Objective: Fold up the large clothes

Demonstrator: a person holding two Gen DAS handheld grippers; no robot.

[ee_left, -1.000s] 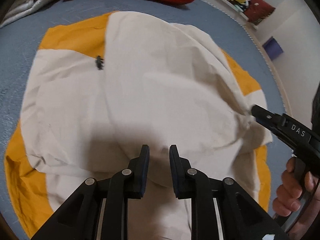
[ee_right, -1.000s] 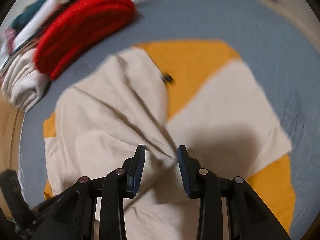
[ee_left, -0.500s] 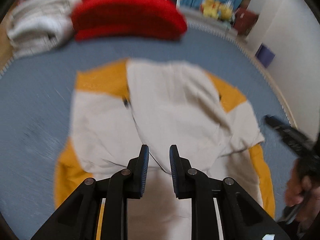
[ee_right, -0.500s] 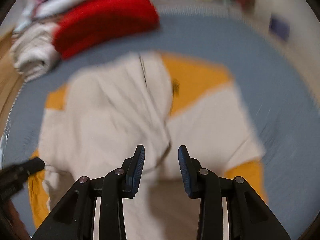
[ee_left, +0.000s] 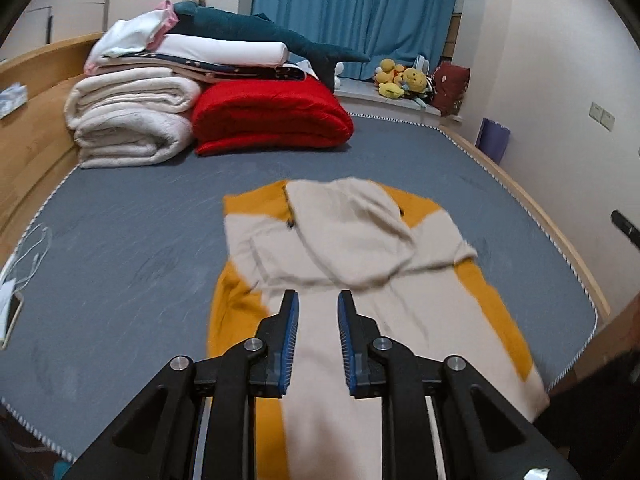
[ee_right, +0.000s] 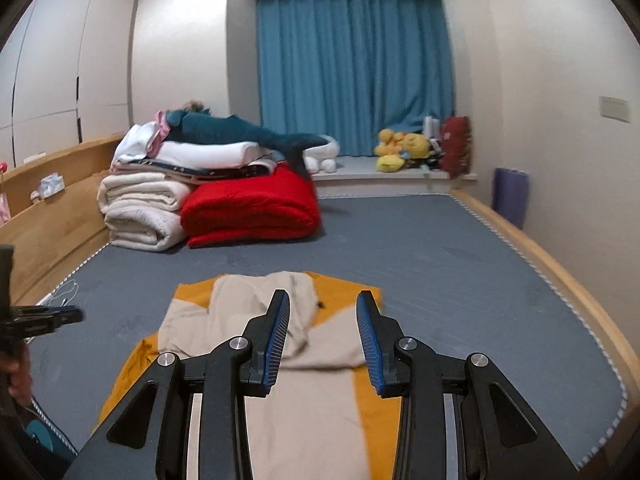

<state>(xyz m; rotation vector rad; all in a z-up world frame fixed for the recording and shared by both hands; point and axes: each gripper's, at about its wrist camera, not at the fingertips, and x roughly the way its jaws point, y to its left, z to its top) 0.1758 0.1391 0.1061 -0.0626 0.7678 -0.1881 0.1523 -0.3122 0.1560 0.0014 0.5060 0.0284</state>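
A beige and orange garment [ee_left: 344, 248] lies flat on the grey bed, its beige sleeves folded across the upper body. It also shows in the right wrist view [ee_right: 256, 320]. My left gripper [ee_left: 318, 300] is open and empty, raised above the garment's lower middle. My right gripper [ee_right: 323, 300] is open and empty, held above the garment's right half. The left gripper's tip shows at the left edge of the right wrist view [ee_right: 52, 316]. The right gripper's tip shows at the right edge of the left wrist view [ee_left: 624, 226].
A red folded blanket [ee_left: 272, 120] and a stack of cream blankets [ee_left: 128, 124] with linens and a teal plush shark [ee_left: 256, 32] sit at the bed's head. A phone and white cable [ee_left: 16, 280] lie at the left edge. The wooden bed frame [ee_left: 532, 208] runs along the right.
Both grippers have pulled back and risen away from the garment, so the view has tilted up to show the room. The garment lies where it was left.
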